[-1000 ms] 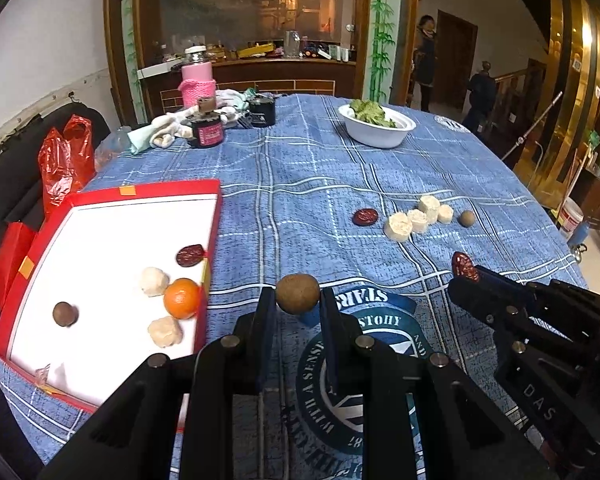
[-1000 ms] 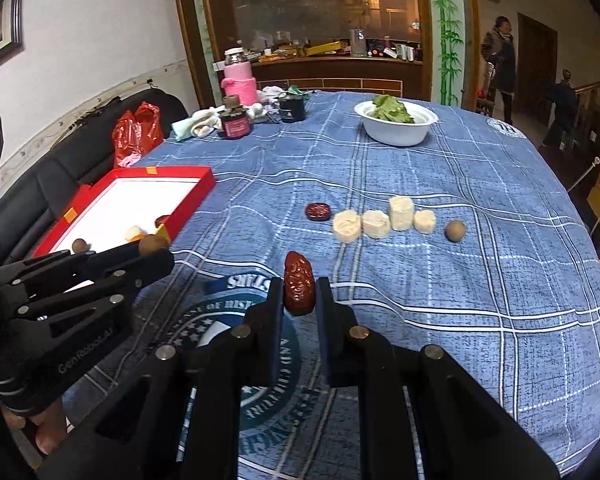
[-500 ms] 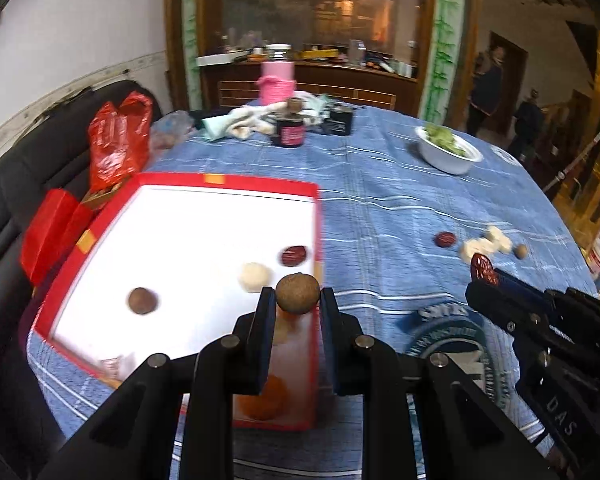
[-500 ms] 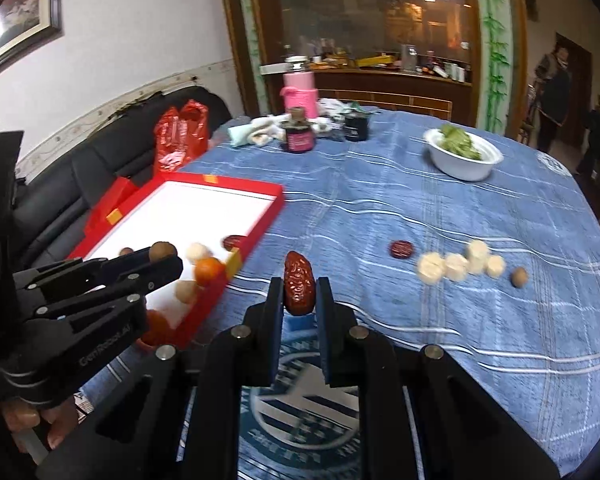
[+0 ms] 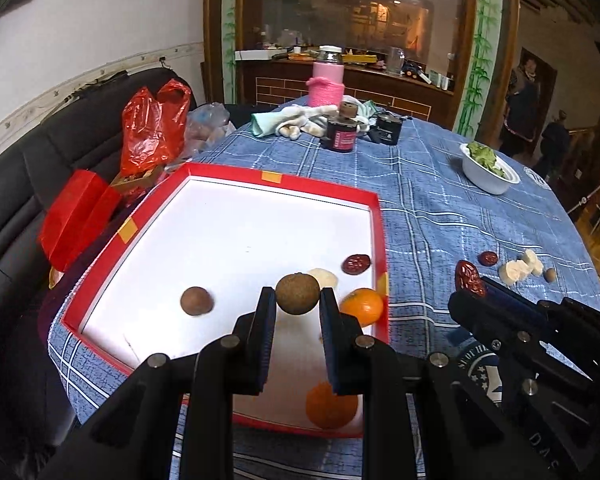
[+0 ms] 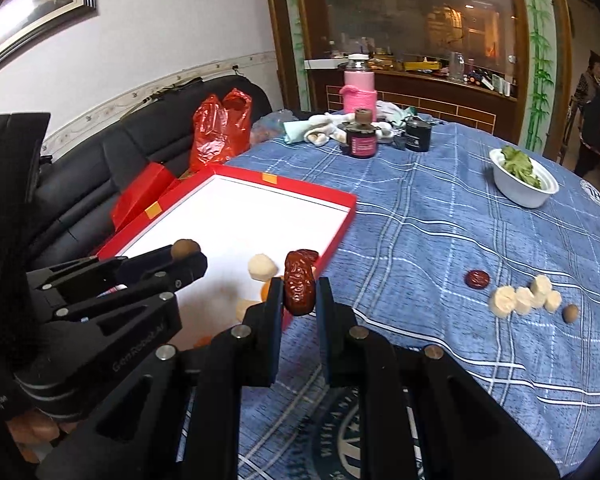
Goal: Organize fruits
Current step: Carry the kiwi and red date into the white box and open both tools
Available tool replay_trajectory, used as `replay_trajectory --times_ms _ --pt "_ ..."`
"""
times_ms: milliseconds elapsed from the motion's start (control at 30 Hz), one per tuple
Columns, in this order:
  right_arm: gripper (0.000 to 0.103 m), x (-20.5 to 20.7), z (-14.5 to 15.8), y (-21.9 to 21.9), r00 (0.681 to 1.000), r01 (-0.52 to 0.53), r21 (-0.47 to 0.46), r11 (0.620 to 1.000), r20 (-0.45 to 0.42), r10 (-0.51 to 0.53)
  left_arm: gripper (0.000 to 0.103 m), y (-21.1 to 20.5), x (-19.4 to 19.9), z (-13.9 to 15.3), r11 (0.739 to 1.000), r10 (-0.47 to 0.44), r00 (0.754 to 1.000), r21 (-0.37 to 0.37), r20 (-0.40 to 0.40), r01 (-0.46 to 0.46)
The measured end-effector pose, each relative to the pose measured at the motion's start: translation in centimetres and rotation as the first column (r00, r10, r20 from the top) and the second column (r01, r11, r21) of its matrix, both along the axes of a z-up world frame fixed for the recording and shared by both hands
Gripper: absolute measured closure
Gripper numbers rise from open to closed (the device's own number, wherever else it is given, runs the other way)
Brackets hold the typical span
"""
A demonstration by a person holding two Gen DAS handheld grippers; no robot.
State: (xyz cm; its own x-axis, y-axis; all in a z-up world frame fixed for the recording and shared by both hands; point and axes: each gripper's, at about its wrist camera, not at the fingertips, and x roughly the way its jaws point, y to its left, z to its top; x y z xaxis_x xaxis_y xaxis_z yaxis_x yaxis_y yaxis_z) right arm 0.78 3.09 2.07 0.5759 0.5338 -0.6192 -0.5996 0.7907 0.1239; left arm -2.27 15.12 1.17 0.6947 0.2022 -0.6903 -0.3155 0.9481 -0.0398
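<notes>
- The left gripper point(image 5: 298, 300) pinches a round brown longan point(image 5: 297, 293) between its fingertips, holding it above the white floor of the red-rimmed tray point(image 5: 382, 240), near the tray's right side.
- The right gripper point(image 6: 299, 296) grips a wrinkled red date point(image 6: 298, 288) upright between its two fingers, over the blue checked tablecloth point(image 6: 420, 220) just beside the tray's right rim.
- Inside the tray lie a second brown longan point(image 5: 196, 300), a pale peeled fruit point(image 5: 324, 278) partly hidden behind the held longan, a flat dark red date point(image 5: 356, 264) close to the right wall, and two oranges: one orange point(image 5: 362, 306) against the right rim and another orange point(image 5: 331, 406) in the near corner.
- On the cloth well to the right of the tray sit a loose red date point(image 6: 477, 279), a row of white fruit pieces point(image 6: 524, 300) touching one another, and a small brown longan point(image 6: 570, 313) at the end of that row.
- A white bowl of greens point(image 6: 522, 178) stands farther back, apart from the fruit.
- A pink wrapped bottle point(image 5: 327, 84) and dark jars point(image 5: 342, 132) stand at the far edge of the table.
</notes>
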Motion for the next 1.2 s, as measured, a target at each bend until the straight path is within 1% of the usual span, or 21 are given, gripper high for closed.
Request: replay_trajectory --times_ms 100,433,733,933,1200 --pt "0.085 0.3 0.0 1.0 1.000 -0.014 0.000 1.000 -0.004 0.014 0.082 0.7 -0.1 0.0 1.000 0.019 1.000 -0.003 0.001 -0.019" --pt "0.085 2.3 -1.1 4.5 0.997 -0.054 -0.014 0.998 -0.049 0.053 0.082 5.6 -0.1 -0.4 0.991 0.134 0.991 -0.022 -0.004 -0.134" --pt "0.085 4.3 -2.1 8.1 0.994 -0.083 -0.059 0.995 -0.077 0.078 0.082 6.5 0.6 -1.2 0.991 0.131 0.991 -0.026 -0.029 -0.132" --pt "0.085 5.4 -2.9 9.8 0.991 -0.100 -0.083 0.991 -0.102 0.091 0.082 6.6 0.6 -1.1 0.991 0.133 0.991 -0.016 -0.032 -0.133" --pt "0.085 6.2 -3.6 10.4 0.989 -0.095 -0.090 0.991 -0.124 0.083 0.082 6.6 0.9 -1.4 0.990 0.139 0.989 -0.007 -0.049 -0.140"
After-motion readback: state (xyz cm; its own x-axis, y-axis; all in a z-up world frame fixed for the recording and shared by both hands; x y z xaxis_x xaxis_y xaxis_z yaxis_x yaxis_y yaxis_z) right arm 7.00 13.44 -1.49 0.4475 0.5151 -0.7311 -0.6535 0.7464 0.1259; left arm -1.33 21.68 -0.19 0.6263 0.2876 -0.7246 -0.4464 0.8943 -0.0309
